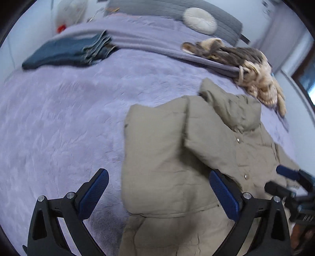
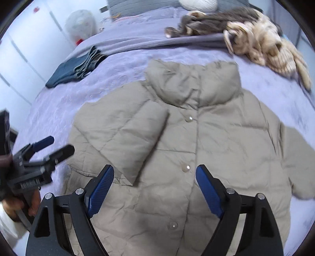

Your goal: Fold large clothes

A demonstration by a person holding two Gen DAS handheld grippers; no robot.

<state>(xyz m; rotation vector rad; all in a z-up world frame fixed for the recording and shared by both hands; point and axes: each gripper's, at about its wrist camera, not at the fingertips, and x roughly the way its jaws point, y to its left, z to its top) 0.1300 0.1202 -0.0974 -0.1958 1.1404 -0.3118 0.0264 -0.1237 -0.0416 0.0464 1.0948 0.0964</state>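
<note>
A beige puffer jacket (image 2: 216, 137) lies front up, snaps closed, on a lilac bedspread (image 2: 126, 65). One sleeve (image 2: 137, 141) is folded inward across the chest; the other sleeve spreads out to the right. My right gripper (image 2: 155, 169) hovers open over the snap line with nothing between its fingers. My left gripper (image 1: 159, 174) is open above the jacket (image 1: 167, 157) at its folded side, one finger over the bedspread (image 1: 59, 118), one over the cloth. Each gripper shows in the other's view: the left gripper (image 2: 62, 144) at the left edge, the right gripper (image 1: 274, 178) at the right edge.
Folded blue jeans (image 1: 65, 53) lie at the far left of the bed. A beige and brown knit garment (image 2: 256, 39) is heaped at the far right. A grey pillow (image 1: 157, 7) and a round cushion (image 1: 198, 19) lie at the head. A white bag (image 2: 80, 23) stands beside the bed.
</note>
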